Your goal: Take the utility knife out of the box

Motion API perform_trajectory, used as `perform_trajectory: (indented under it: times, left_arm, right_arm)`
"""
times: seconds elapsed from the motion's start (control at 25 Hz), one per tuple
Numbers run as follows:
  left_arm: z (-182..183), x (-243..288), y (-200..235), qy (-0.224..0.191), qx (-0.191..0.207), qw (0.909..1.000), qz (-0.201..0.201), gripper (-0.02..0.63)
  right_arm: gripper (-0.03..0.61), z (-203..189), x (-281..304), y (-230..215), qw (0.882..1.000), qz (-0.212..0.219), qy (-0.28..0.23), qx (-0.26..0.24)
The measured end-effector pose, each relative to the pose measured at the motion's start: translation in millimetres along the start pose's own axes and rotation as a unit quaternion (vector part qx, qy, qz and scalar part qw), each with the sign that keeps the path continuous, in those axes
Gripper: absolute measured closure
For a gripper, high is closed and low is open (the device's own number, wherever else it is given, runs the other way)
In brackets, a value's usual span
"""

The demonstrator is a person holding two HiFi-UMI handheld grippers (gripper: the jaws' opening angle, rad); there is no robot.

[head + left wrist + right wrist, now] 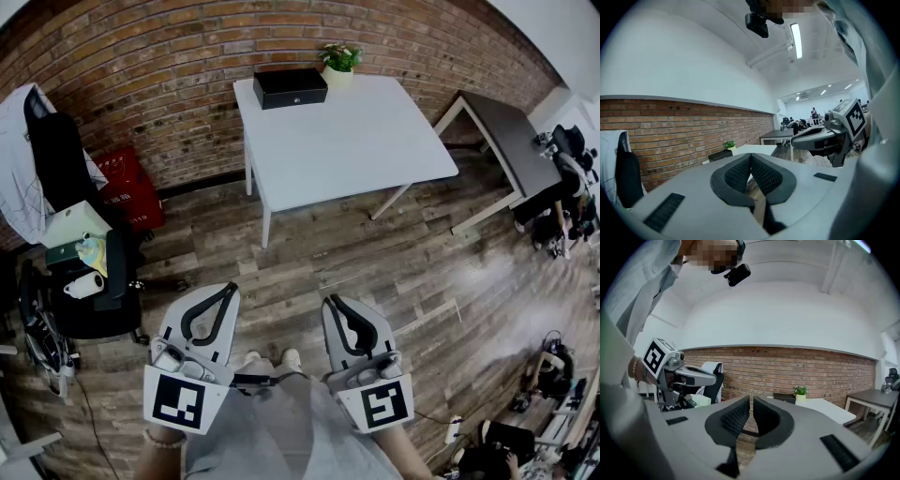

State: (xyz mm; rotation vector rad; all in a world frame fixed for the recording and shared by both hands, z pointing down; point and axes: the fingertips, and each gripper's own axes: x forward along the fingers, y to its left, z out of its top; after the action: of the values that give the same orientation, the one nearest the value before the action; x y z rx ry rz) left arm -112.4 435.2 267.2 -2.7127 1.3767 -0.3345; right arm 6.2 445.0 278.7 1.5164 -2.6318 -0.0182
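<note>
On white table point(347, 141), closed black box point(290, 88) beside plant point(339, 58), left hand-held gripper point(230, 290) and right hand-held gripper point(331, 301) pressed together, empty.

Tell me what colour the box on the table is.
The box is black, clearest in the head view.

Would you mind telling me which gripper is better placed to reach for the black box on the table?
Right, though barely: the left gripper and right gripper are both shut, empty and far from the table; the black box sits slightly toward the right side.
</note>
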Motion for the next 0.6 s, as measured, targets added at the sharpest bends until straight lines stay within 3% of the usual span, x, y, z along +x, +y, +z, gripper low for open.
perform_trajectory:
  times: [0.6]
  left_arm:
    - [0.4,-2.1,2.3,-0.004,0.037,0.9991,-0.019,0.595]
  right_arm:
    - [0.522,0.4,3.1,6.5,1.000,-0.002,0.000,-0.008]
